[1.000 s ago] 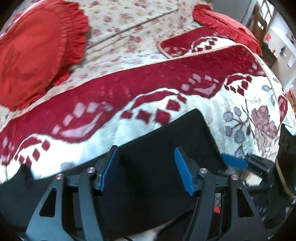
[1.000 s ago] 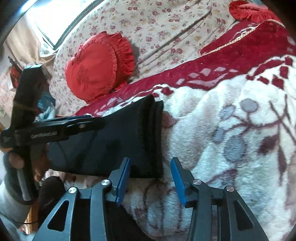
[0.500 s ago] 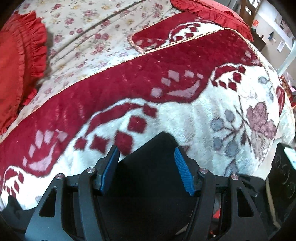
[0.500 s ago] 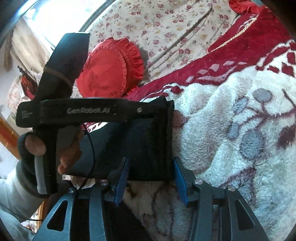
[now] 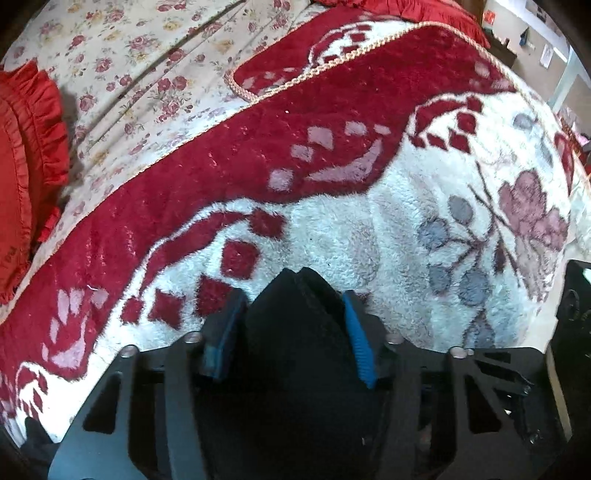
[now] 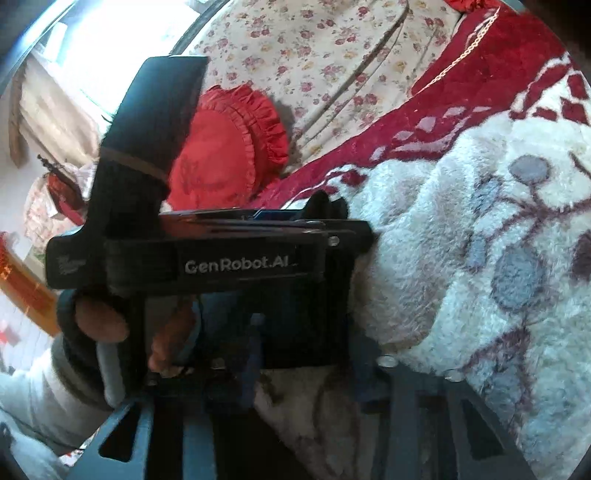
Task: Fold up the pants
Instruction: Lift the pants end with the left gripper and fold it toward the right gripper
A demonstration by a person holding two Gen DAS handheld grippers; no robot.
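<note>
The black pants (image 5: 295,369) lie on a red-and-white plush blanket (image 5: 332,229). In the left wrist view one corner rises in a bunched peak between the blue pads (image 5: 356,343). My left gripper (image 5: 291,306) is closing and pinches that corner. In the right wrist view the pants (image 6: 303,332) show as a folded dark edge between my right gripper's (image 6: 304,347) blurred fingers. That gripper's jaws are closing, and their pads sit against the fabric's sides. The left gripper (image 6: 328,221) crosses that view side-on, held by a gloved hand (image 6: 99,321), and hides most of the pants.
A red ruffled cushion (image 5: 26,177) (image 6: 229,158) lies on the floral sheet (image 5: 147,55) beyond the blanket. A second red cushion (image 5: 406,9) sits at the far top edge. The blanket's gold cord trim (image 5: 332,62) runs across the back. Room furniture shows at the far right.
The left gripper slid along the pants to their corner, and its jaws narrowed until the fabric bunched up. In the right wrist view it swung across the frame. The right jaws narrowed onto the edge.
</note>
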